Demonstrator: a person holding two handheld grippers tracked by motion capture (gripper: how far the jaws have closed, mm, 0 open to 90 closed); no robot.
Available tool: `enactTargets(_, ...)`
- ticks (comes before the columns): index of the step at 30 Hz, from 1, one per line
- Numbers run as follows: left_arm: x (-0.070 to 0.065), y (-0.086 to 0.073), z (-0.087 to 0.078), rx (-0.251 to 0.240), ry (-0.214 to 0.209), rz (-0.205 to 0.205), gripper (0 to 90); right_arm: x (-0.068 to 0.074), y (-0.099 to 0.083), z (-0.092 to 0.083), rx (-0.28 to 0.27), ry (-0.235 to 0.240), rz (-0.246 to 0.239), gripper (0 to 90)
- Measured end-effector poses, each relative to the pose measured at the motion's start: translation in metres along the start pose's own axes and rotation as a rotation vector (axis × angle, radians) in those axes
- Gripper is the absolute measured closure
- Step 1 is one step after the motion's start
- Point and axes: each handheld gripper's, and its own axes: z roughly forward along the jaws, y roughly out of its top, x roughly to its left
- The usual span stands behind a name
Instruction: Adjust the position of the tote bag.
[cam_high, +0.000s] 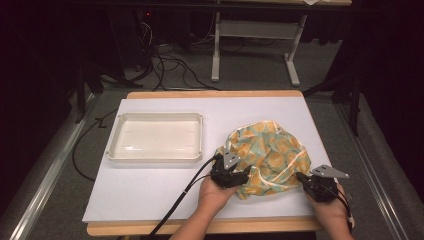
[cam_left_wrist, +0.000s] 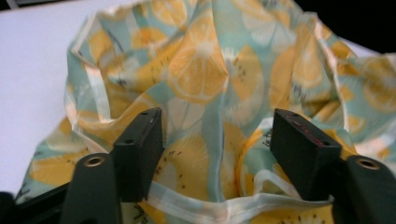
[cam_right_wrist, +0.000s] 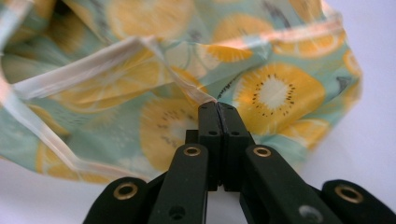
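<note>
Thin, glossy cloth printed with orange and kiwi slices on a pale green ground makes up the fruit-print bag (cam_high: 267, 155), which lies crumpled on the white desk (cam_high: 150, 190), to the right of the white tray (cam_high: 156, 136) and a little nearer to the person. The tray itself holds nothing. The left gripper (cam_high: 231, 176) stands at the bag's near left edge; its fingers (cam_left_wrist: 140, 149) are apart, the cloth and a cream hem band lie between them, and they do not press on it. The right gripper (cam_high: 311, 184) is at the bag's near right edge, fingers (cam_right_wrist: 218, 135) together and clamped on a corner of the hem.

The bag looks very light and soft, with no stiffness, so it will probably sag and fold when lifted. Its smooth surface may slip. The cream hem band seems the best place to hold, because it is thicker than the single layer.
</note>
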Motion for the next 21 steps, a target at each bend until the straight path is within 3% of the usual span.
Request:
enactTargets(2,-0.002,-0.004,0.003,0.037,0.006,0.018,39.4,-0.003,-0.002,0.000,0.011,-0.003,0.011,89.9)
enactTargets(3,-0.004,-0.008,0.006,0.059,0.010,0.032,48.3,-0.009,-0.004,-0.003,0.003,-0.014,0.043,82.9)
enactTargets(4,-0.004,-0.008,0.006,0.059,0.010,0.032,55.0,-0.009,-0.004,-0.003,0.003,-0.014,0.043,82.9)
enactTargets(5,-0.003,-0.009,0.007,0.066,0.013,0.034,62.6,-0.010,-0.003,-0.013,-0.043,-0.021,0.052,77.9)
enactTargets(6,-0.003,-0.010,0.007,0.066,0.013,0.029,62.6,-0.010,-0.003,-0.013,-0.043,-0.021,0.052,77.9)
enactTargets(7,-0.001,-0.011,0.006,0.072,0.013,0.031,71.2,-0.010,-0.001,-0.017,-0.065,-0.025,0.051,75.3)
enactTargets(10,0.000,-0.014,0.000,0.044,0.027,0.051,88.3,-0.005,0.011,-0.040,-0.178,-0.038,0.072,69.7)
enactTargets(12,0.000,-0.014,-0.002,0.037,0.029,0.055,88.6,-0.005,0.014,-0.043,-0.194,-0.036,0.071,69.3)
enactTargets(13,0.000,-0.015,-0.005,0.027,0.036,0.058,89.1,-0.002,0.028,-0.052,-0.247,-0.033,0.070,68.7)
enactTargets(16,-0.001,-0.018,-0.010,0.011,0.034,0.058,89.2,0.000,0.042,-0.057,-0.287,-0.023,0.065,68.0)
enactTargets(17,-0.002,-0.020,-0.013,0.011,0.036,0.076,89.3,0.004,0.062,-0.061,-0.324,-0.007,0.062,67.8)
enactTargets(19,-0.005,-0.024,-0.016,0.019,0.033,0.097,89.2,0.006,0.069,-0.061,-0.332,-0.005,0.061,67.6)
enactTargets(21,-0.010,-0.028,-0.020,0.019,0.029,0.119,89.2,0.011,0.087,-0.059,-0.351,0.000,0.041,67.6)
